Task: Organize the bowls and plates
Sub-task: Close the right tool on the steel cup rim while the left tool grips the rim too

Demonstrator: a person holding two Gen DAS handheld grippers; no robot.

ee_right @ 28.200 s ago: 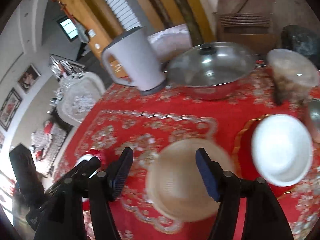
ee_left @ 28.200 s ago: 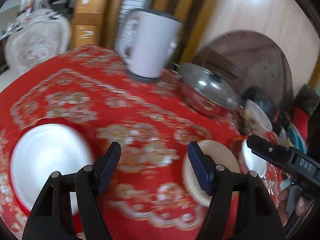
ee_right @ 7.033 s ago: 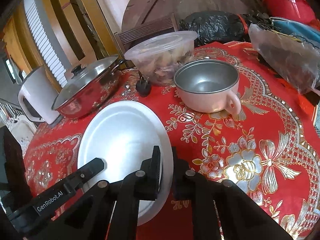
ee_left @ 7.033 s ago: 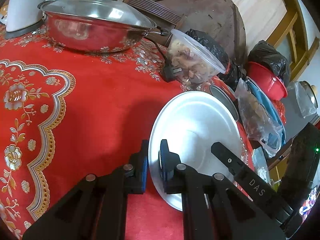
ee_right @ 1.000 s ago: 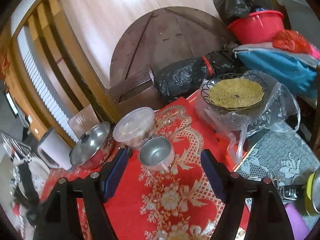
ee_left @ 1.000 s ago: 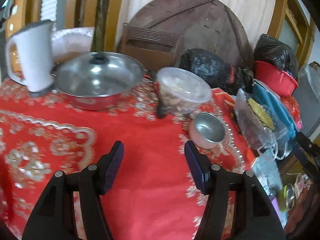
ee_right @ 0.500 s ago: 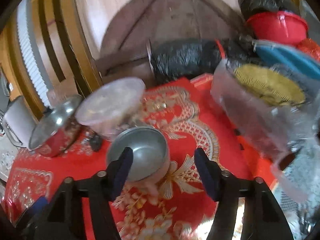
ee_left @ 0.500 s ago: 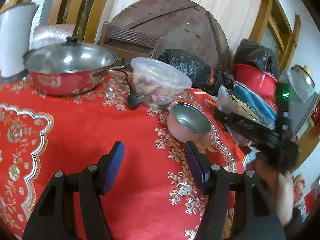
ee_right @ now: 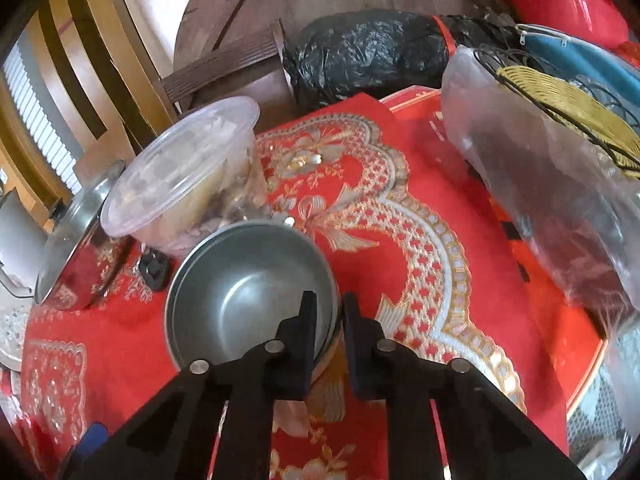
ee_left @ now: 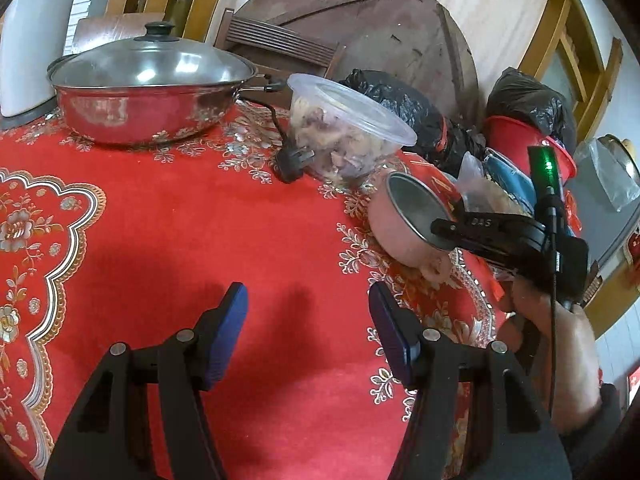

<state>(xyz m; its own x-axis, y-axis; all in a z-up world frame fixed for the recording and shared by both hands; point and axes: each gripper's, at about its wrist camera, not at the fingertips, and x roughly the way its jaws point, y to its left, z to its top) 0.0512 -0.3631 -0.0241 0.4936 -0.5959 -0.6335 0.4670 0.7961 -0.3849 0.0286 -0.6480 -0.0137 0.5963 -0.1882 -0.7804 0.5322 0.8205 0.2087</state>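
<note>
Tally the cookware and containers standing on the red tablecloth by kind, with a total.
Lidded steel pot: 1
Clear plastic tub with lid: 1
Pink bowl with metal inside, rim between the right gripper jaws: 1
White kettle: 1
Total: 4

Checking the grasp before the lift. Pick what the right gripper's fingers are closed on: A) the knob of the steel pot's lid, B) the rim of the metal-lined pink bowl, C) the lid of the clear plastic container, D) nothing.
B: the right gripper has one finger inside and one outside the rim of the metal-lined pink bowl.
</note>
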